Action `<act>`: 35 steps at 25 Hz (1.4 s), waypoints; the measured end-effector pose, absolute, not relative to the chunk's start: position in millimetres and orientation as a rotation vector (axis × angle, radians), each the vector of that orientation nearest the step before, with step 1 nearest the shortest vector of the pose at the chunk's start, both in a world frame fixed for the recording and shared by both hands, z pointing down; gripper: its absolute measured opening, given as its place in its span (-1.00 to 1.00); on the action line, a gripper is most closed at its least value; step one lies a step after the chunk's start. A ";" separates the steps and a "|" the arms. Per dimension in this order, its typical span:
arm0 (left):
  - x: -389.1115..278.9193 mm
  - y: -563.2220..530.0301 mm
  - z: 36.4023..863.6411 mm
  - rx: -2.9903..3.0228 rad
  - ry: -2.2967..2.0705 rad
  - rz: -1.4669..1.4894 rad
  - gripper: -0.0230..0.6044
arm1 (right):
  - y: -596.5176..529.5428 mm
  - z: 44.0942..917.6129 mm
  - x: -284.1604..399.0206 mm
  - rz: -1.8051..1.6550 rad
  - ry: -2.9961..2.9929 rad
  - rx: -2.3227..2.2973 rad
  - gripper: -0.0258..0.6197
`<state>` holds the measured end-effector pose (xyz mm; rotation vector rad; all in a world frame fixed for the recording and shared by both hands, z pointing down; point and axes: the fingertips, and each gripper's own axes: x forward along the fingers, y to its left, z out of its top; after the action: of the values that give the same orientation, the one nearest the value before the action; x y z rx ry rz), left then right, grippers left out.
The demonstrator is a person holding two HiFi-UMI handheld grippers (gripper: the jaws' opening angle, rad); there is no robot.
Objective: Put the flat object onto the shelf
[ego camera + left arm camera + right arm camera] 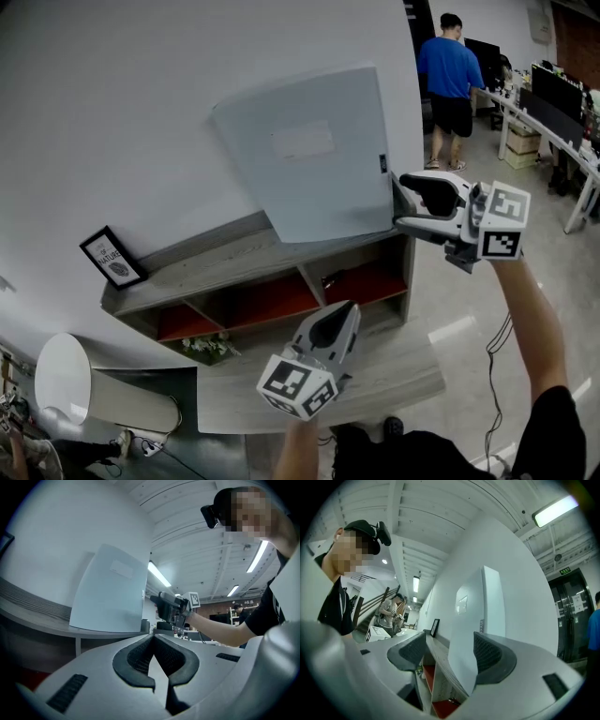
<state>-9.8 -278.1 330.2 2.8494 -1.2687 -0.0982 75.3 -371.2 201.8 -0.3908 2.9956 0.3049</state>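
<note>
While the white folder (309, 155) stands upright on top of the shelf (206, 267) against the wall (141, 112), the right tongs (398, 202) sit spread wide around its lower right edge, not clamped. The left tongs (339, 314) are closed and empty, well apart from the folder.

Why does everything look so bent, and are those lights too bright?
Head view: the wide lens bows the straight shelf. Left gripper view: the ceiling lights glare white. Right gripper view: a black round border, and the lamp is washed out.
</note>
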 end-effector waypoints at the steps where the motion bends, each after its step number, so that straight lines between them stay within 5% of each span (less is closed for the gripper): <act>1: -9.9 -277.6 331.3 2.848 -1.270 -0.098 -0.88 | -365.1 202.4 74.0 0.309 2.990 -0.392 0.07; 18: -19.3 -268.0 351.2 2.814 -1.331 -0.099 -0.88 | -298.0 283.9 60.8 0.236 2.984 -0.548 0.05; 35: -19.9 -257.7 387.5 2.761 -1.343 -0.066 -0.88 | -267.4 373.4 51.0 0.002 2.979 -0.753 -0.57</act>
<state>-19.9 -257.7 387.5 2.7615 -1.3425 -0.0663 51.0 -267.4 373.4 -0.7535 2.9787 0.0021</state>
